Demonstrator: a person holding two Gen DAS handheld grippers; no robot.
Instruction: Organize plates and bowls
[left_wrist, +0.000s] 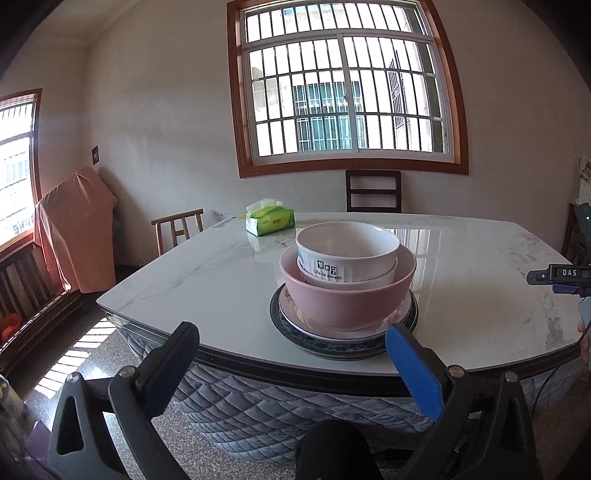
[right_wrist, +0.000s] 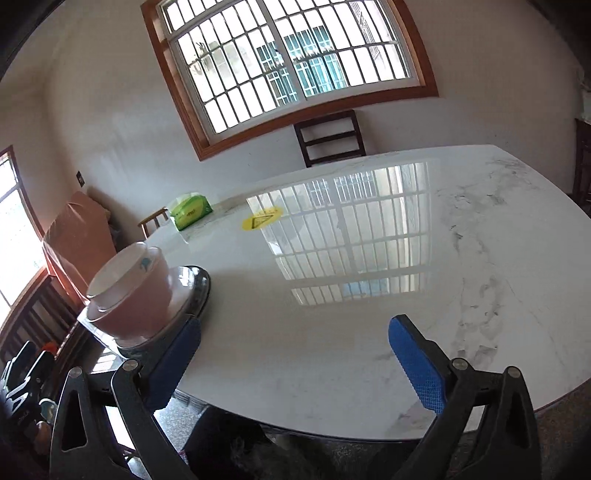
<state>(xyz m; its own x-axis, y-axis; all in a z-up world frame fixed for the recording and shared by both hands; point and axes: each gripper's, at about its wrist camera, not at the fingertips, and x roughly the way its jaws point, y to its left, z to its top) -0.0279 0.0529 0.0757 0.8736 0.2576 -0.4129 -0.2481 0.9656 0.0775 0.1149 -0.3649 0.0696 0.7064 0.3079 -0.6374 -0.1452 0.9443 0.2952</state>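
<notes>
Both grippers — left (left_wrist: 291, 354), right (right_wrist: 295, 350) — gape empty. Our left view reads "Dog" on the white bowl (left_wrist: 347, 254) nested in the pink bowl (left_wrist: 347, 295) on plates (left_wrist: 343, 343); our right view alone shows the yellow sticker (right_wrist: 262, 218).

Lettered bowl (left_wrist: 347, 254) in larger bowl (left_wrist: 347, 299) on stacked plates (left_wrist: 343, 338), tissue pack (left_wrist: 270, 220) behind

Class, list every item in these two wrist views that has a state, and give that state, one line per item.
Left gripper: open, empty.
Right gripper: open, empty.
White bowl: upright, nested in the pink bowl.
Pink bowl: upright, on the plates.
White plate: on the blue-rimmed plate.
Blue-rimmed plate: bottom of the stack, on the marble table.
Tissue pack: opened, a tissue sticking out.
Window: barred.
</notes>
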